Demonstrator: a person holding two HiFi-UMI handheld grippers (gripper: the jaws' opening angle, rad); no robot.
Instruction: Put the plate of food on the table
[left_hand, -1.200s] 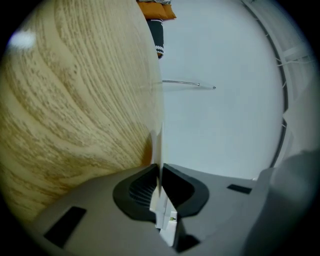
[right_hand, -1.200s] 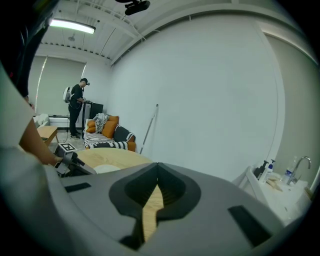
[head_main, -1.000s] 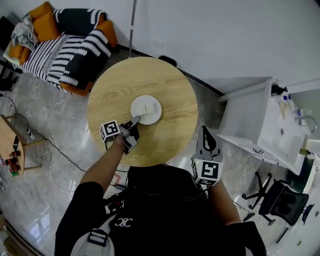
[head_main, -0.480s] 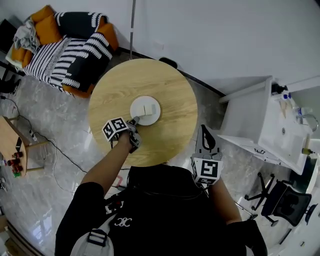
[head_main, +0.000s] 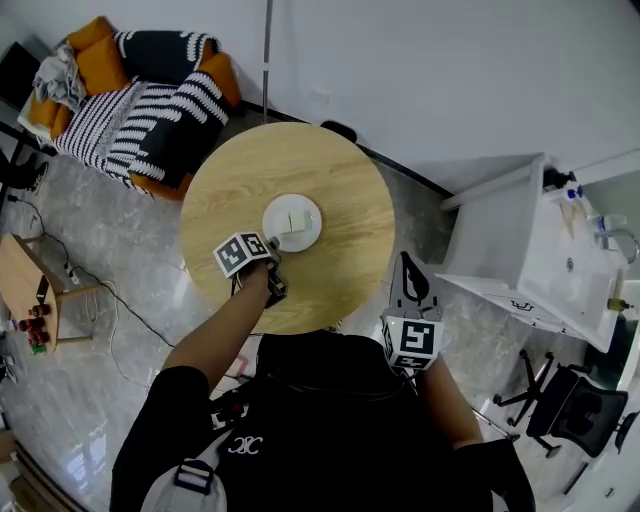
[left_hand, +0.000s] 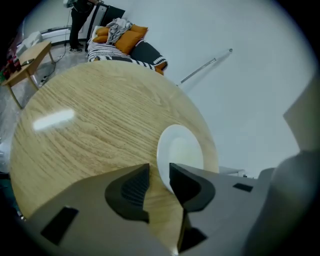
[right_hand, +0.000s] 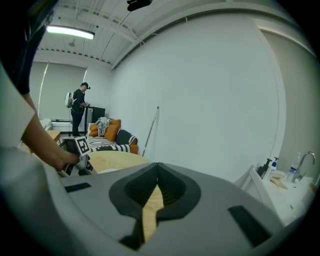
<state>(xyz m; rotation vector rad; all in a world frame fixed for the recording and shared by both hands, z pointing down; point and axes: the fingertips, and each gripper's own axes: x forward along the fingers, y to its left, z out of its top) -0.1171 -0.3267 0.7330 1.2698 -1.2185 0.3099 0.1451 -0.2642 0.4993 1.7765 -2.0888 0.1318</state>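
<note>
A white plate (head_main: 292, 222) with pale square pieces of food rests on the round wooden table (head_main: 330, 170), a little left of its middle. My left gripper (head_main: 272, 245) points down at the plate's near rim. In the left gripper view its jaws (left_hand: 159, 167) have just been opening and stand open. Only table wood (left_hand: 90, 135) shows between them, and the plate (left_hand: 182, 147) lies just past the tips. My right gripper (head_main: 410, 262) hangs off the table's near right edge. It is shut and empty (right_hand: 157, 167).
A sofa with orange and striped cushions (head_main: 140, 90) stands at the far left. A white counter with a sink (head_main: 540, 250) and a black chair (head_main: 565, 405) are at the right. A small wooden side table (head_main: 25, 285) is at the left. A person (right_hand: 79, 107) stands far off.
My left gripper has let go of the plate's rim, opened its jaws and tipped more steeply downward. The plate stays on the table. The right gripper has not moved.
</note>
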